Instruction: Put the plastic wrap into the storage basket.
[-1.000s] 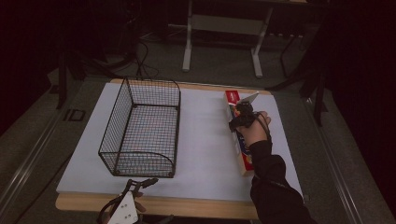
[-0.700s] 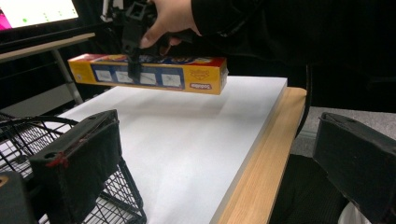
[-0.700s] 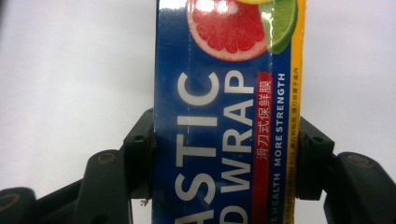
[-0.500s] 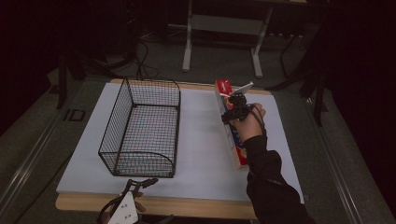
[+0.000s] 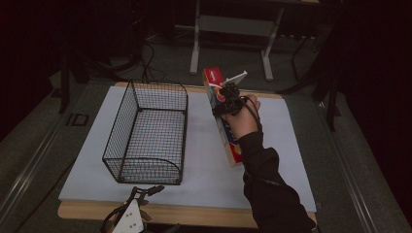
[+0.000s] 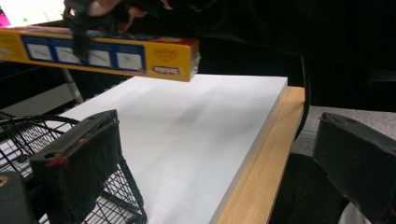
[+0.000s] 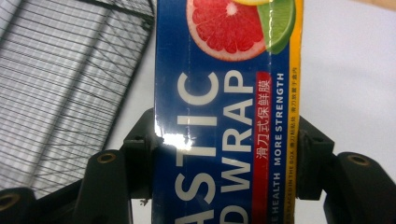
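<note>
A: The right hand-held gripper is clamped on the plastic wrap box, held above the worktop.

B: Keep it level, then lower it lengthwise into the wire basket.

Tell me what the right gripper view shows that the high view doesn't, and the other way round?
Right gripper view: the words "WRAP" and "MORE STRENGTH" and a cut grapefruit printed on the plastic wrap box, with black jaws pressed against both its sides.
High view: the person's hand and dark sleeve, the left gripper at the table's near edge, and the floor.
Both: the box, the wire basket and the white table top.
</note>
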Available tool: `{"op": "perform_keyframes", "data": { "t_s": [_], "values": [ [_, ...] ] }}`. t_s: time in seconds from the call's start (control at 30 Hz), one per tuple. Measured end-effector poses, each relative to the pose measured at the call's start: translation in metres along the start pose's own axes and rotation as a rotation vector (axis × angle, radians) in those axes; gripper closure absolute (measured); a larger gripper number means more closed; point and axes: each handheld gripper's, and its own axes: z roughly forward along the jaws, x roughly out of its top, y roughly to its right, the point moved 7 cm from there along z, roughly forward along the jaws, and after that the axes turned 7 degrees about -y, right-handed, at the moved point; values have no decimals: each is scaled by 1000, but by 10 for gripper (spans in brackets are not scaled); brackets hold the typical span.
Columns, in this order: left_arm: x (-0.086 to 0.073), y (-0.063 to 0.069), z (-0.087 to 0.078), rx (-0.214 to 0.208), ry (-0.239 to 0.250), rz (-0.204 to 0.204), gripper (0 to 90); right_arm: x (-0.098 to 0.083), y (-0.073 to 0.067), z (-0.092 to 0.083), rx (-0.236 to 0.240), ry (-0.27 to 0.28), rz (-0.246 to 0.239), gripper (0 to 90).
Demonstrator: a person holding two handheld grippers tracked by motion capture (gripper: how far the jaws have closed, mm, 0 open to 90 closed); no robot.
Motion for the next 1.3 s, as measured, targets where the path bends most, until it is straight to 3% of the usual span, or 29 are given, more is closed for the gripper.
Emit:
{"op": "perform_keyframes", "data": {
  "t_s": [0.67, 1.0, 1.03, 1.3],
  "values": [
    [0, 1, -2, -1, 9, -3, 18, 36, -87, -29, 67, 107, -130, 395],
    [1, 1, -5, 4, 14, -6, 18, 51, -126, -33, 99, 152, -190, 395],
    [0, 0, -5, 5, 15, -7, 18, 54, -137, -33, 104, 163, -211, 395],
    [0, 1, -8, 9, 19, -9, 18, 61, -174, -31, 144, 207, -259, 396]
  ]
}}
